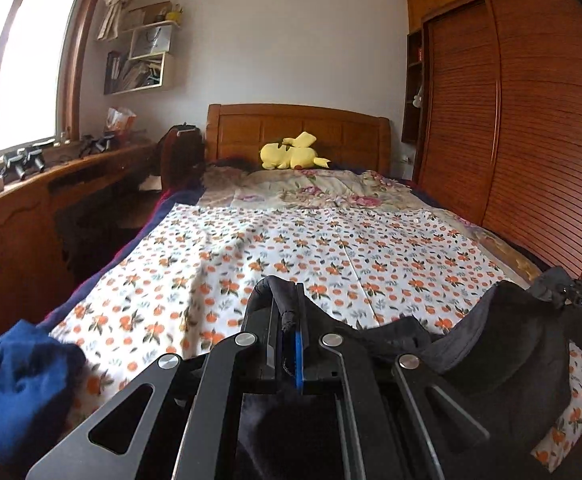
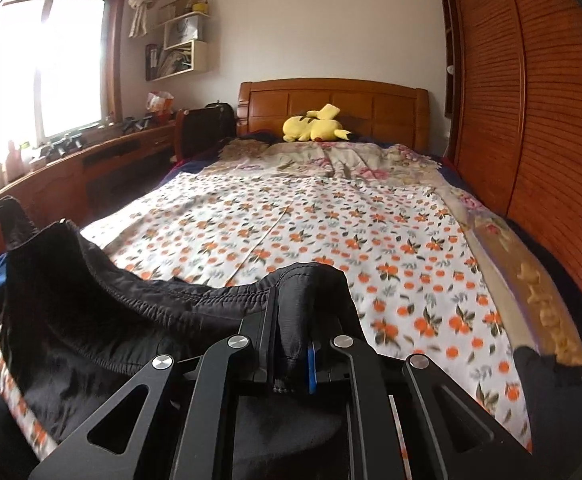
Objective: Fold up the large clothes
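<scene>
A large black garment (image 1: 503, 344) hangs stretched between my two grippers above the near end of the bed. My left gripper (image 1: 287, 316) is shut on one edge of it, the cloth bunched between the jaws. My right gripper (image 2: 291, 304) is shut on another part of the same black garment (image 2: 111, 312), along its stitched hem. In the left wrist view the right gripper (image 1: 571, 296) shows at the far right, held by a hand. The bed's orange-flowered sheet (image 2: 331, 220) lies flat beyond the garment.
A blue garment (image 1: 19, 380) lies bunched at the bed's near left corner. A yellow plush toy (image 1: 291, 154) and a floral quilt (image 1: 311, 190) lie by the wooden headboard. A wooden desk (image 1: 31, 208) runs along the left, a slatted wardrobe (image 1: 531, 120) along the right.
</scene>
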A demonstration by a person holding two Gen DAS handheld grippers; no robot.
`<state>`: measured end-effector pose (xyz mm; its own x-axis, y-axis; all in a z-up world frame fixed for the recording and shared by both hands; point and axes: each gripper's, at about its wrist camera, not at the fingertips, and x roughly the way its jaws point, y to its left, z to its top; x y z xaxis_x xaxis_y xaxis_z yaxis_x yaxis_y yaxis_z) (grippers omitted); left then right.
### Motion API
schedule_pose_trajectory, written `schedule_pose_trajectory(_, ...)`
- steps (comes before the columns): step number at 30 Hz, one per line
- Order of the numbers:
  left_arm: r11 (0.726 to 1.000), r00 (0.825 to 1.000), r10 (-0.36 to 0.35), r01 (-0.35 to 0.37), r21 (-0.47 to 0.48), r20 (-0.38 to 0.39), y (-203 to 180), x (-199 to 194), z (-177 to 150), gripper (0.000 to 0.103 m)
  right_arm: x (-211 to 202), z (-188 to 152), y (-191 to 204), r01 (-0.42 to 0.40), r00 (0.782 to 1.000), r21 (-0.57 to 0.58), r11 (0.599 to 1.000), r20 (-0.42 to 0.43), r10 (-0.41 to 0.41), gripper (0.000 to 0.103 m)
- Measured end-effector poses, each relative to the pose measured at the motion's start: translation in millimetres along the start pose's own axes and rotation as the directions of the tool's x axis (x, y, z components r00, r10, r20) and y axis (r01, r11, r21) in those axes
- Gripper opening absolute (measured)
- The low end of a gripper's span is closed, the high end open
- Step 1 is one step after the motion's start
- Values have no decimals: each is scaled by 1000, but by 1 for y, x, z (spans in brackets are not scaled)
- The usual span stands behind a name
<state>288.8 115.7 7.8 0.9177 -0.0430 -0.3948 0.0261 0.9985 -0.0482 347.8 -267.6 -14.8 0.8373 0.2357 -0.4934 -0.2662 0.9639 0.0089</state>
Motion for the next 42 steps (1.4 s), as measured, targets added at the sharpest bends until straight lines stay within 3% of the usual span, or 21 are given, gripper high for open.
schedule_pose_trajectory(8, 1000, 1000, 10, -9, 19, -23, -8, 54, 11, 4, 57, 5, -6, 33, 999, 16, 999, -43, -33, 10)
schedule_pose_trajectory(19, 999, 999, -15, 16, 33, -43, -14, 89, -30, 5, 96, -20, -3, 67, 990, -27, 997, -123, -70, 11)
schedule_pose_trajectory(24, 1000, 999, -25, 25, 13, -33, -7, 93, -42, 11, 108, -23, 1, 95, 985, -38, 995, -142, -99, 11)
schedule_pose_trajectory(25, 1000, 999, -24, 25, 14, -33, -5, 95, -44, 17, 111, -23, 2, 101, 984, -36, 994, -145, -105, 11)
schedule_pose_trajectory(27, 1000, 1000, 7, -6, 30, -27, -1, 97, -46, 49, 117, -23, 2, 113, 982, -32, 993, -151, -117, 11)
schedule_pose_trajectory(28, 999, 1000, 24, -23, 40, -15, 1, 96, -46, 73, 121, -23, 2, 121, 980, -33, 992, -154, -125, 11)
schedule_pose_trajectory(29, 999, 1000, 26, -26, 41, -6, 3, 96, -47, 77, 125, -23, 2, 127, 979, -33, 991, -157, -130, 11)
schedule_pose_trajectory(35, 999, 999, -14, 15, 37, -41, 6, 99, -56, 77, 157, -31, 0, 149, 957, -25, 989, -249, -150, 13)
schedule_pose_trajectory(42, 997, 997, -47, 50, 56, -62, -1, 100, -67, 80, 160, -27, 4, 176, 944, -5, 984, -281, -171, 18)
